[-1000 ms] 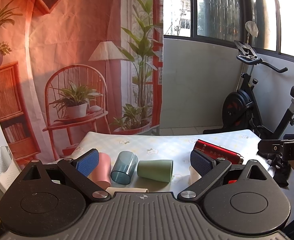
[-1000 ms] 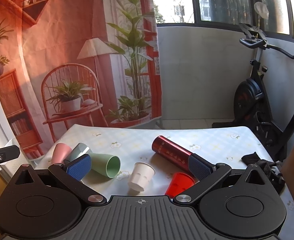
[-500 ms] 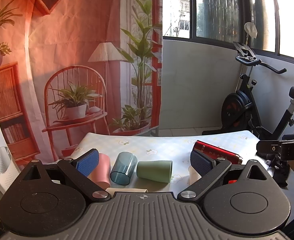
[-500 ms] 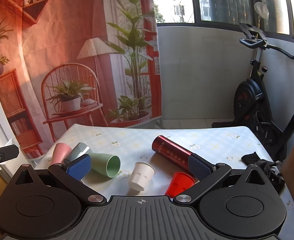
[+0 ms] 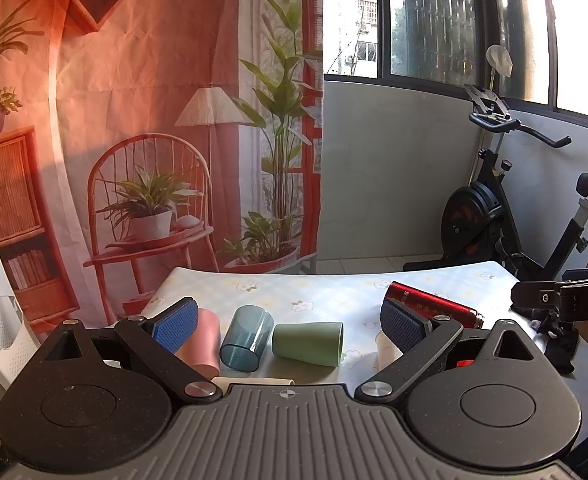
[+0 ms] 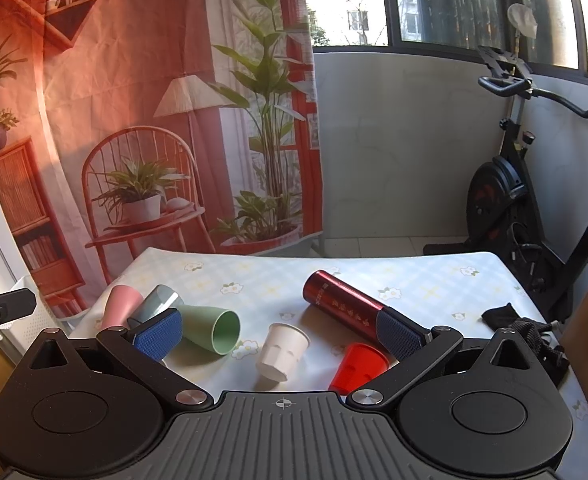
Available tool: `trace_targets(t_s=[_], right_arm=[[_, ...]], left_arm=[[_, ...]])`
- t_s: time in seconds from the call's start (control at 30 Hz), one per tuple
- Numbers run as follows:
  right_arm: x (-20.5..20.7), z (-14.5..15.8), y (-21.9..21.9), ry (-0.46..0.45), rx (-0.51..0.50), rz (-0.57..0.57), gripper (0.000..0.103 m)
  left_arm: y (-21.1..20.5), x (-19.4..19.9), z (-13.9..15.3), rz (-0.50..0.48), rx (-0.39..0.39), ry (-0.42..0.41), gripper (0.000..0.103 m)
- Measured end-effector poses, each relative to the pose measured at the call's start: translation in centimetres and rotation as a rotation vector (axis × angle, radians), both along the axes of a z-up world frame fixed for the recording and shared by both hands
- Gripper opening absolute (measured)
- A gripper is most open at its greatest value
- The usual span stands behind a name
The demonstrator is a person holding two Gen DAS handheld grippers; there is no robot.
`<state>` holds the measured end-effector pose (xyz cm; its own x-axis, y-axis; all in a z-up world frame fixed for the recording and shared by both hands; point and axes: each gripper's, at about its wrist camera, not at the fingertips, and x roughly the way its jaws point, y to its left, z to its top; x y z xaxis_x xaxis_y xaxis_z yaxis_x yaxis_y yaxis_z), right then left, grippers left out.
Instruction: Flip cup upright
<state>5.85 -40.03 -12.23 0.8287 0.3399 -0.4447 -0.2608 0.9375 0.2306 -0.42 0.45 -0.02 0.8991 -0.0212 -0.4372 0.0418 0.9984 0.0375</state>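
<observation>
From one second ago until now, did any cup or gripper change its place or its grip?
Nothing visibly changed. Both the left gripper and the right gripper hang open above the table and hold nothing, and the pink cup, blue cup, green cup, white cup, red cup and red bottle lie where they were.

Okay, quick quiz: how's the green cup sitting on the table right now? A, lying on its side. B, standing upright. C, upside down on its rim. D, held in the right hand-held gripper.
A: the green cup lies on its side on the table, its open mouth facing sideways, and neither hand-held gripper touches it.
</observation>
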Motion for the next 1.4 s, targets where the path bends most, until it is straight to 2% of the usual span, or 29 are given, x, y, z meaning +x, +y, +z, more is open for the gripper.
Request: trace_targets(t_s=[0.57, 0.73, 0.97, 1.13, 1.27, 1.4], right_arm=[[0.3, -0.9, -0.3, 0.013, 0.003, -0.020, 0.103], [1.2, -2.8, -0.8, 0.030, -0.029, -0.069, 0.103], [2.5, -6.4, -1.5, 0.133, 0.005, -0.092, 0.103], [3.0, -7.7, -1.4, 0.167, 0.008, -0.091, 0.103], [3.2, -7.6, -2.1, 0.162, 0.001, -0.108, 0.103], [3.4, -7.1, -3.7, 0.155, 0.011, -0.145, 0.103]], left_arm=[[0.1, 0.2, -0.4, 0.016, -0.007, 0.008, 0.099], [0.6, 0.8, -1.1, 0.059, -0.018, 0.015, 0.099], [2.1, 2.0, -2.0, 0.111, -0.015, 0.029, 0.099], [2.9, 2.8, -2.8, 0.127, -0.011, 0.060, 0.099], [2.3, 3.6, -3.8, 0.062, -0.016, 0.081, 0.098], [-0.6, 4.8, -5.8, -0.084, 0.002, 0.078, 0.096]])
